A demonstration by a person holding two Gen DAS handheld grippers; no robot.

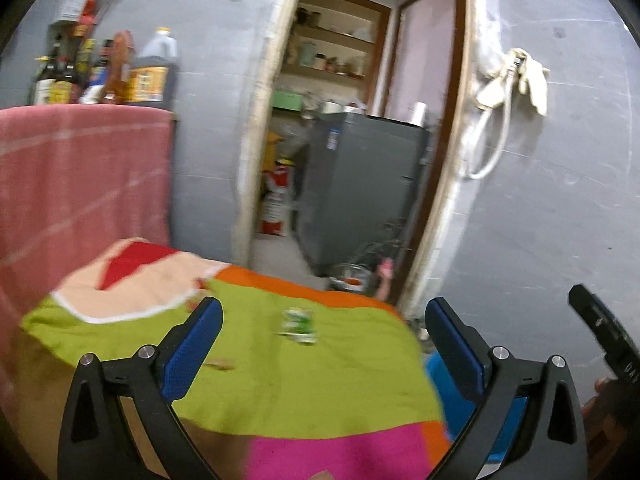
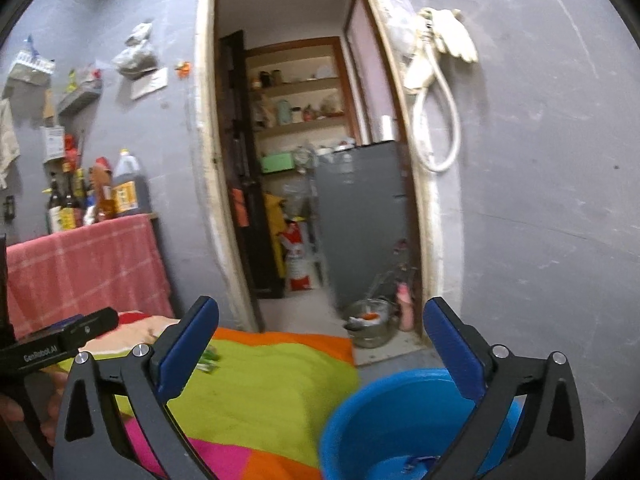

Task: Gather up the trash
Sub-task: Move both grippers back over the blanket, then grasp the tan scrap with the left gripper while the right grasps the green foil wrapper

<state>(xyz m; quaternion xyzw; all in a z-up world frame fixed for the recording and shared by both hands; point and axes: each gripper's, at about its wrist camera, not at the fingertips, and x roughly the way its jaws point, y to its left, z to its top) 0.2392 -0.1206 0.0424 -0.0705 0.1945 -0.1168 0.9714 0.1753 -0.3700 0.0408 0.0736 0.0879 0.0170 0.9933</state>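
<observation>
Left tongs [image 1: 324,344] and right tongs [image 2: 320,344], blue-padded, gape apart, empty. Small crumpled green-white wrapper [image 1: 298,326] lies on soft patchwork bedspread [image 1: 320,392], orientation blurred. Round blue plastic basin [image 2: 384,412] beside bed.

Both wrist cameras are looking forward, tilted slightly down, across a bright patchwork cloth [image 1: 280,380] toward a doorway [image 1: 352,120] in a grey wall. The right one is sitting closer above a blue basin [image 2: 360,412]. Both are sharing cloth, doorway and basin.
</observation>
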